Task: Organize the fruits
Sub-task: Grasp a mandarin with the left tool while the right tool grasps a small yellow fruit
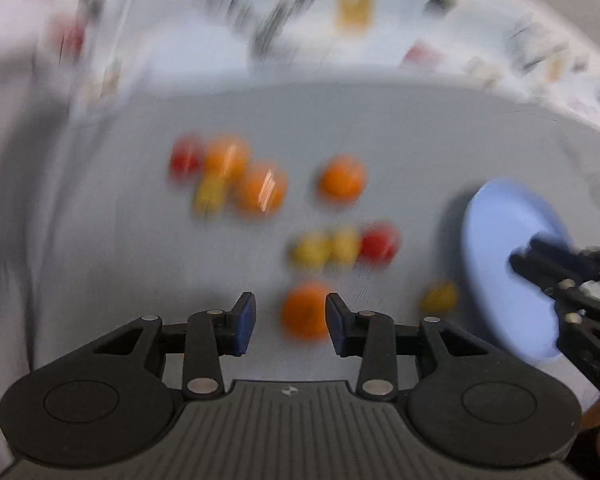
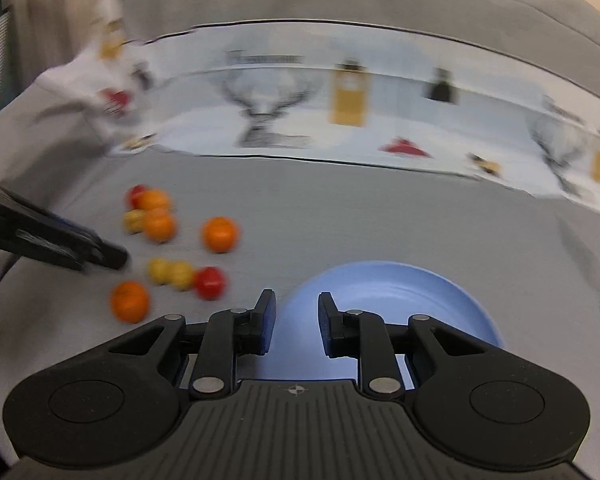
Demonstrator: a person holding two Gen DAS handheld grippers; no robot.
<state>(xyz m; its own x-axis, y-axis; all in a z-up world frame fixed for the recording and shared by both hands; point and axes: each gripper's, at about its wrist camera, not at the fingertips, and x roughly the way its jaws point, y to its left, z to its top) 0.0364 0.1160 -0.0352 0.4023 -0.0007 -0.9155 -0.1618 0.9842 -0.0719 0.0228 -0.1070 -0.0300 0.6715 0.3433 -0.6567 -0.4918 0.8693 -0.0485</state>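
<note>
Biggest thing here is the grey cloth covering the whole surface, with a printed cloth (antlers, bottles) lying along its far edge. Next down, the blue plate sits empty on the grey, right in front of your right gripper, whose jaws are spread with nothing between them, framing the plate's near rim. From the left wrist view that plate is off to the right, and the right gripper's fingers overlap it there. Your left gripper is spread too, holding nothing, with the nearest orange showing in the gap just past the pads. Everything's motion-blurred, so contact is hard to call. The rest of the fruit is loose on the cloth: a yellow-yellow-red row, a lone orange behind it, and a far cluster of two oranges, one red and one yellow. One small yellow fruit lies just beside the plate.
</note>
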